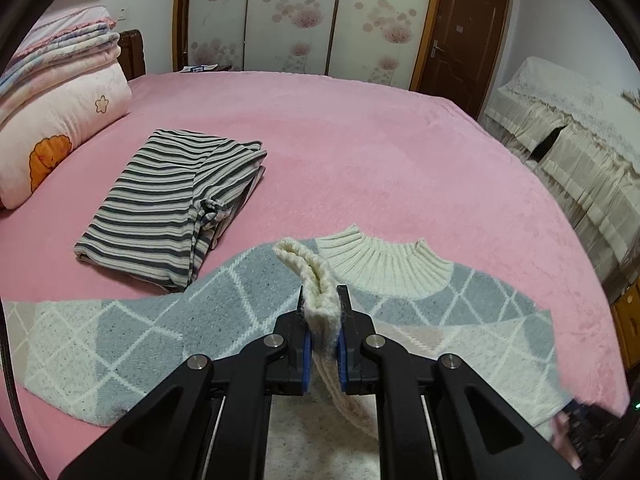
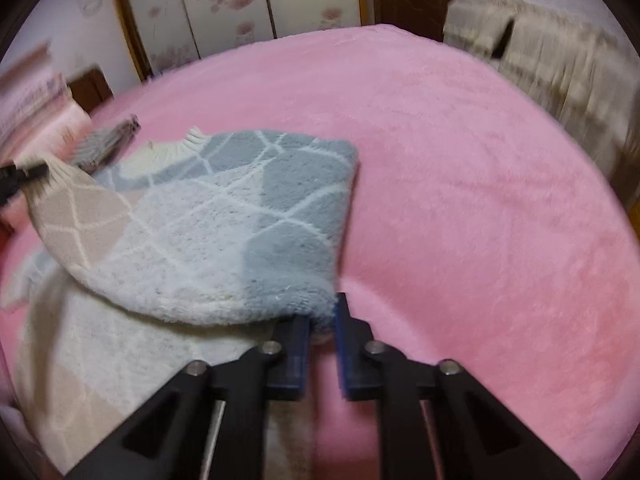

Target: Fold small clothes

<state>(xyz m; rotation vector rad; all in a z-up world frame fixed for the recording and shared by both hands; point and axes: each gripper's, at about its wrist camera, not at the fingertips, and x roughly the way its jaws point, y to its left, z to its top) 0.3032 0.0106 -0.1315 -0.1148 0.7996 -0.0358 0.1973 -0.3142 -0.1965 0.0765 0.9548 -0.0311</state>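
A small grey, white and beige diamond-patterned sweater (image 1: 132,332) with a cream ribbed collar (image 1: 384,266) lies on the pink bed (image 1: 360,152). My left gripper (image 1: 323,300) is shut on the cream ribbed cuff (image 1: 316,280) of a sleeve, held over the sweater's chest. My right gripper (image 2: 323,312) is shut on the folded edge of the sweater (image 2: 224,232), where the other sleeve lies across the body. The left gripper's tip shows at the left edge of the right wrist view (image 2: 20,180).
A folded grey-striped garment (image 1: 172,208) lies on the bed to the left of the sweater. Stacked pink quilts (image 1: 56,112) sit at the far left. A cream-covered sofa (image 1: 572,148) stands along the right. Wardrobe doors (image 1: 304,16) and a brown door (image 1: 464,36) are behind.
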